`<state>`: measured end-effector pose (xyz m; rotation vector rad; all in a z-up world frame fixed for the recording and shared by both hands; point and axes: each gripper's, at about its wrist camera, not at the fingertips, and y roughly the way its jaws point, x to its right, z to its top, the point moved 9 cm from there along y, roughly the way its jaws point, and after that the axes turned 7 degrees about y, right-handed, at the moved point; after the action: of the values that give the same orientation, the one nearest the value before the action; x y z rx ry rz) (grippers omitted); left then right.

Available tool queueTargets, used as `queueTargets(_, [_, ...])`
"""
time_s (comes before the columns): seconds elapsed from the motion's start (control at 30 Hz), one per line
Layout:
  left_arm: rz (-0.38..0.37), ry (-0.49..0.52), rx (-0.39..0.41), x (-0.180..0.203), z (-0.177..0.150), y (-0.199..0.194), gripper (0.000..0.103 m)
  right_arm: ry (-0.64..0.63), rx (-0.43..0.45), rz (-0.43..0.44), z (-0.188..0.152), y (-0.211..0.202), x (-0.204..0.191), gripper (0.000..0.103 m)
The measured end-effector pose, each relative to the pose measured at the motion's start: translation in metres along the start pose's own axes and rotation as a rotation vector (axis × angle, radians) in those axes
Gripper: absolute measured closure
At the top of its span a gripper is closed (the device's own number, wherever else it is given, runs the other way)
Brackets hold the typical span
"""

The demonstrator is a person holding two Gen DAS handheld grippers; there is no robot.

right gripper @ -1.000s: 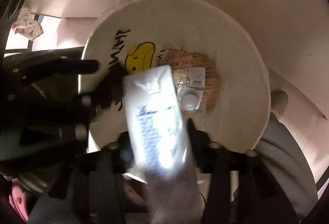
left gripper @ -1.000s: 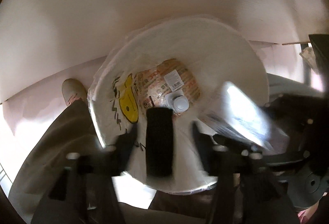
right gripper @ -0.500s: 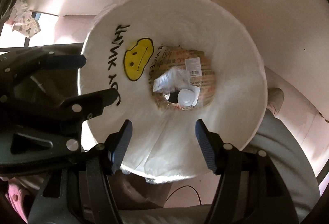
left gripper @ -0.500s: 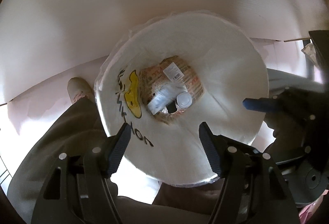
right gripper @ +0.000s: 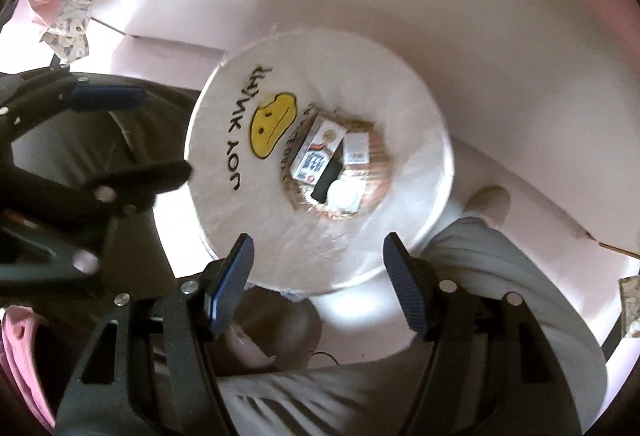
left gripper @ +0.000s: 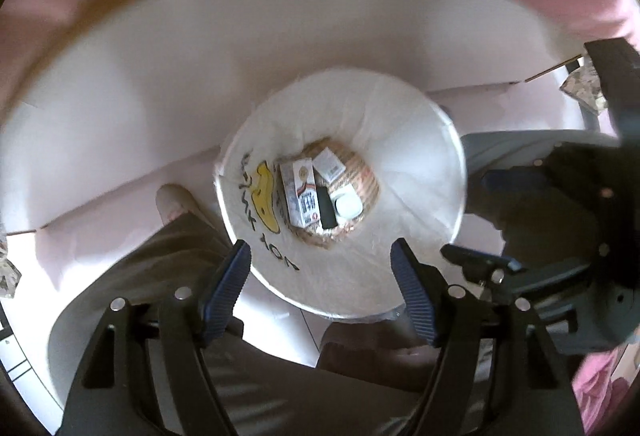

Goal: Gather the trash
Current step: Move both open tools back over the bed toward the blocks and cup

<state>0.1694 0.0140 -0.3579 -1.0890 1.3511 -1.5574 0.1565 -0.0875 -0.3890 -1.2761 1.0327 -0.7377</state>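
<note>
A white bin lined with a smiley-face bag stands on the floor below both grippers. At its bottom lie a white carton, a black oblong item, a white round lid and a printed wrapper. My left gripper is open and empty above the bin's near rim. My right gripper is open and empty above the near rim too; it also shows in the left wrist view.
The person's trouser legs and a shoe stand right beside the bin. Pale flooring and cardboard sheets surround it. Crumpled patterned paper lies farther off.
The black item left my left gripper and the carton left my right gripper; both now lie in the bin. Both grippers opened and rose away from the bin.
</note>
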Motion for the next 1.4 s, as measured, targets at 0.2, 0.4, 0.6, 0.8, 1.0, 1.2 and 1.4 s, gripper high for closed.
queueTargets(0.2, [0.041, 0.03, 0.123, 0.004, 0.01, -0.059, 0.025, 0.006, 0.124, -0.014, -0.002, -0.056, 0.003, 0.035])
queueTargets(0.4, [0.072, 0.055, 0.263, 0.01, 0.033, -0.123, 0.015, 0.033, 0.291, 0.015, 0.009, -0.129, 0.008, 0.032])
queueTargets(0.6, [0.113, 0.06, 0.345, 0.011, 0.061, -0.168, 0.012, 0.044, 0.436, 0.007, 0.031, -0.203, 0.023, 0.028])
queueTargets(0.8, [0.141, 0.051, 0.391, 0.002, 0.095, -0.201, 0.012, 0.057, 0.555, -0.031, 0.062, -0.266, 0.044, 0.025])
queueTargets(1.0, [0.141, 0.021, 0.426, -0.01, 0.139, -0.226, 0.012, 0.092, 0.644, -0.069, 0.106, -0.317, 0.071, 0.022])
queueTargets(1.2, [0.16, 0.004, 0.437, -0.026, 0.185, -0.235, 0.012, 0.126, 0.678, -0.092, 0.158, -0.351, 0.086, 0.022])
queueTargets(1.4, [0.153, -0.038, 0.418, -0.046, 0.224, -0.229, 0.012, 0.112, 0.701, -0.149, 0.218, -0.373, 0.102, 0.021])
